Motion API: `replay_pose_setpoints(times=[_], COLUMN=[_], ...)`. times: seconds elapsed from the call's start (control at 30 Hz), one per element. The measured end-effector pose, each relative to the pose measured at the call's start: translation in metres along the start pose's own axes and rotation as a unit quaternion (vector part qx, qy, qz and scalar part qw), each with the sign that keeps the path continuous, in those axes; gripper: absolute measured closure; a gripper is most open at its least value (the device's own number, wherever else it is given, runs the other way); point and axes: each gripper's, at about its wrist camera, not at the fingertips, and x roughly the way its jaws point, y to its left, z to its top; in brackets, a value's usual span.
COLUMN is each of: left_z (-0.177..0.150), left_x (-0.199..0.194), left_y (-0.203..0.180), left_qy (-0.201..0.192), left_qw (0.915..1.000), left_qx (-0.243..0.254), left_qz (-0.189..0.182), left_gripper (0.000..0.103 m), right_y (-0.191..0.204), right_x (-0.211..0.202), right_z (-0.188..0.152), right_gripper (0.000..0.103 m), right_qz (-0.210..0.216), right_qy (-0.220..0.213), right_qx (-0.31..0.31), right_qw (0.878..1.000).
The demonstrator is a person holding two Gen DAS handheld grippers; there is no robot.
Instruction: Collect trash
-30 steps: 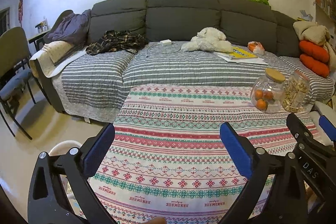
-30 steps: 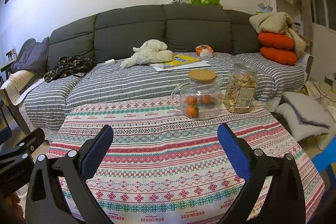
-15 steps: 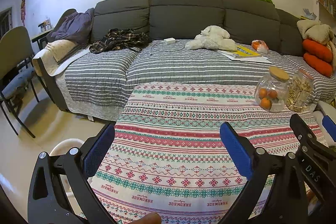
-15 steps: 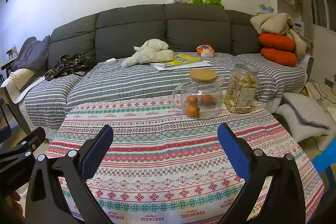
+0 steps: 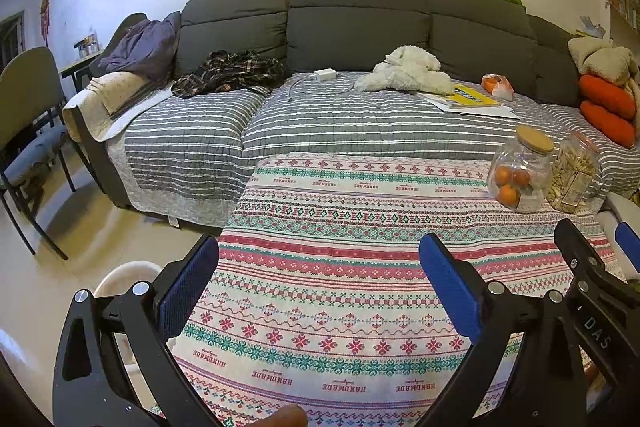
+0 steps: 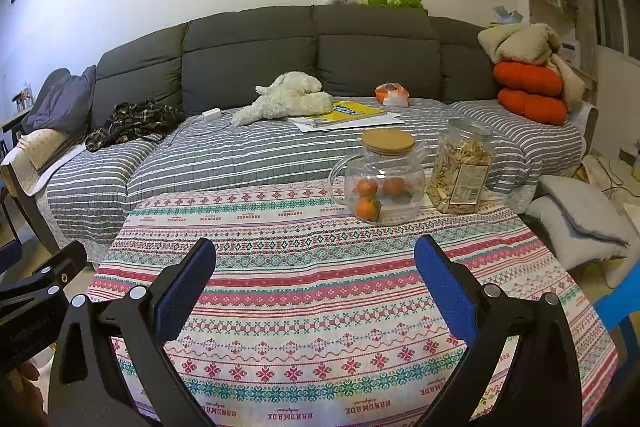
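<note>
My left gripper (image 5: 320,291) is open and empty above the near part of a table with a patterned cloth (image 5: 360,267). My right gripper (image 6: 316,291) is open and empty above the same cloth (image 6: 320,247). An orange and white crumpled bag (image 5: 497,85) lies on the sofa's striped cover beside a yellow booklet; it also shows in the right wrist view (image 6: 392,94). A white bin rim (image 5: 124,273) shows on the floor at the table's left, partly hidden by my left gripper's finger.
A glass jar with oranges (image 6: 380,183) and a jar of snacks (image 6: 460,173) stand at the table's far right. The sofa (image 5: 352,27) holds a plush dog (image 5: 404,73), plaid cloth (image 5: 228,71), charger and papers. A chair (image 5: 28,131) stands left; cushions (image 6: 580,215) lie right.
Both views have shifted slightly, with the sofa and jars sitting a little higher and farther in frame. Both grippers stay open and empty.
</note>
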Motion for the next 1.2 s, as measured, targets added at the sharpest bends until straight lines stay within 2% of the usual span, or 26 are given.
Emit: replay_pose_setpoints(times=[1.2], left_z=[-0.0009], left_x=[0.0025], left_y=[-0.0024], left_qy=[0.007], left_qw=[1.0], left_qx=[0.001], left_qz=[0.004], left_gripper=[0.007], right_y=[-0.0027], right_x=[0.0024], right_z=[-0.001], right_gripper=[0.006], right_qz=[-0.001], right_qy=[0.005], right_qx=[-0.002], right_qw=[1.0])
